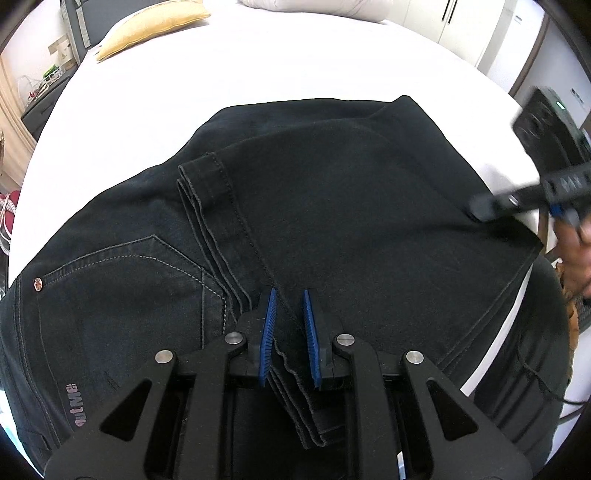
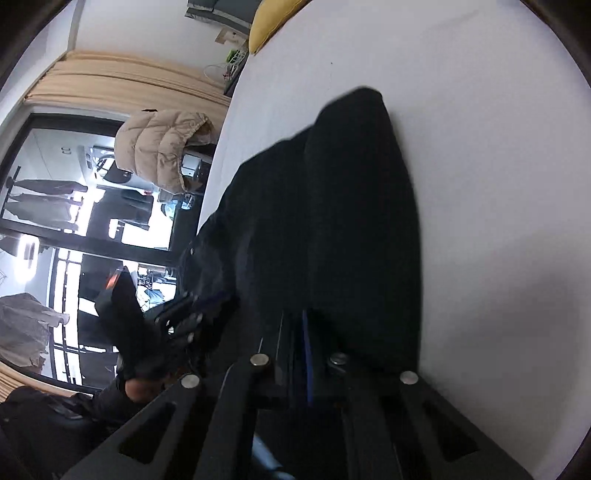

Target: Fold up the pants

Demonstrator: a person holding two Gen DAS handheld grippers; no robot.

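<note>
Black jeans [image 1: 332, 184] lie folded on the white bed [image 1: 258, 66], back pocket [image 1: 122, 273] at the left and leg hems stacked on top. My left gripper [image 1: 290, 295] points down at the near edge and is shut on the layered hems, which run between its blue pads [image 1: 267, 325]. My right gripper [image 1: 476, 210] comes in from the right, tip on the fold's right edge. In the right wrist view the jeans [image 2: 332, 203] fill the middle. The right gripper [image 2: 295, 317] there has its jaws together, with dark cloth running into them. The left gripper [image 2: 181, 314] shows blurred at the left.
A yellow pillow [image 1: 155, 26] and a pale pillow [image 1: 314, 5] lie at the bed's far end. White wardrobes [image 1: 461, 22] stand beyond. A hand [image 1: 576, 266] holds the right gripper. A beige jacket [image 2: 162, 147] hangs by a glass door [image 2: 74, 203] past the bed's left edge.
</note>
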